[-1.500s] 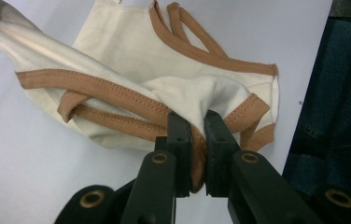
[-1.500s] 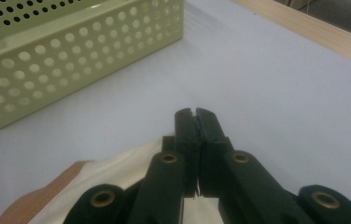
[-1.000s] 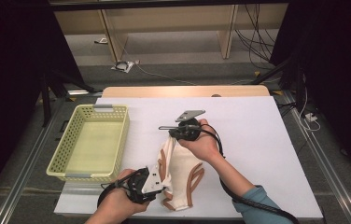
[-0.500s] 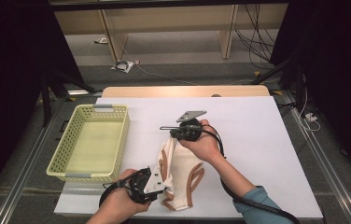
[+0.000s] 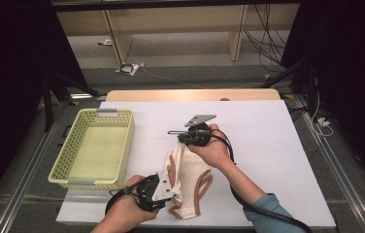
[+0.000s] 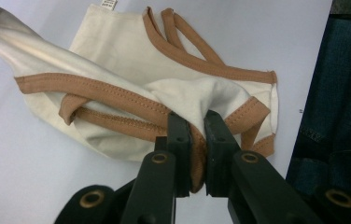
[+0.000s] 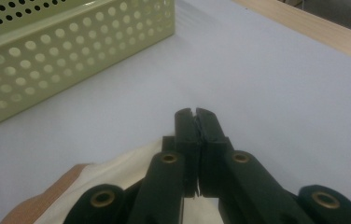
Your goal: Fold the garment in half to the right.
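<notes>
Nothing has shifted since the earlier frames: both grippers hold the same places, and the garment (image 5: 186, 180) lies stretched between them as before.

Garment: a cream top with tan trim. It rests on the white table (image 5: 268, 145), near the front edge, just right of the basket (image 5: 95, 148) and apart from it. In the high view its upper end is lifted toward the right gripper while its lower part lies flat on the table.

Left gripper (image 5: 163, 191): positioned at the near end of the garment. In the left gripper view the left gripper (image 6: 196, 135) has its jaws set narrow, with a fold of cream cloth and tan trim pinched between the pads. The cloth runs taut from this grip toward the upper left of that view.

Right gripper (image 5: 184, 138): positioned at the far end of the garment, toward the table centre. In the right gripper view the right gripper (image 7: 195, 122) has its jaws pressed together; cream cloth emerges just behind and below them. Whether the pads bear on the cloth itself cannot be told from that view; the high view shows the garment hanging from this gripper.

Basket: pale green, perforated, standing at the left of the table.
</notes>
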The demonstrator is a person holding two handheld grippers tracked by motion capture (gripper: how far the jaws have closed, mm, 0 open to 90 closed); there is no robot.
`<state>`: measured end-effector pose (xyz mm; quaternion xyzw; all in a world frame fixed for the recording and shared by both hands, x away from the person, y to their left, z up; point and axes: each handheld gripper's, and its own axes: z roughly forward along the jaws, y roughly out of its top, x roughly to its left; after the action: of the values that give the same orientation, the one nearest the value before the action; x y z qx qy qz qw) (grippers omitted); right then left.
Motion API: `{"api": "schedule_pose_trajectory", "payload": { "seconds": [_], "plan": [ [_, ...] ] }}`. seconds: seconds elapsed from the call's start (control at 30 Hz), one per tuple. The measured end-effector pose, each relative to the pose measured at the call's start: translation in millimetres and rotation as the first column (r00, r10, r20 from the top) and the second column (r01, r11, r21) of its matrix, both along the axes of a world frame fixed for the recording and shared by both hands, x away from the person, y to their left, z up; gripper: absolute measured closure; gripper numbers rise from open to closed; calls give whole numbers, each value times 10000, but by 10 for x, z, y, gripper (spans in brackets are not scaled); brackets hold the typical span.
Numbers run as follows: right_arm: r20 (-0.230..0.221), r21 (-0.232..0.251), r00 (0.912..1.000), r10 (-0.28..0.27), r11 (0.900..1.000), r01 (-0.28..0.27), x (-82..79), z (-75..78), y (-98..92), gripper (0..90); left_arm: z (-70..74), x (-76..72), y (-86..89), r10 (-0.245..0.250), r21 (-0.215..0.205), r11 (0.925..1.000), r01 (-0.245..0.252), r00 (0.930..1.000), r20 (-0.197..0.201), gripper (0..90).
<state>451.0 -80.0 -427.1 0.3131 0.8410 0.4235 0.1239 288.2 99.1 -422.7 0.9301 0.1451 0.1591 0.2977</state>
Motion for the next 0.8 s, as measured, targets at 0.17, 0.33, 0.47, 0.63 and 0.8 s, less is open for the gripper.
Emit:
{"api": "schedule_pose_trajectory", "payload": {
  "seconds": [0.17,0.33,0.47,0.63,0.8],
  "plan": [
    [-1,17,10000,-13,10000,13,-6,-8,-2,892,-8,1,-6,-9,2,10000,9,10000,-34,828],
    [-11,31,10000,-42,10000,42,-2,-24,-3,892,-15,7,-11,-36,37,10000,36,10000,-56,828],
    [10,29,10000,-46,10000,46,1,-30,-5,892,-15,9,-22,-52,29,10000,52,10000,-53,828],
    [-9,36,10000,-61,10000,61,2,-28,-15,892,-13,12,-35,-79,55,10000,79,10000,-46,828],
    [-9,36,10000,-77,10000,77,1,-32,-24,892,-17,16,-50,-114,64,9999,114,9999,-61,827]
  ]
}}
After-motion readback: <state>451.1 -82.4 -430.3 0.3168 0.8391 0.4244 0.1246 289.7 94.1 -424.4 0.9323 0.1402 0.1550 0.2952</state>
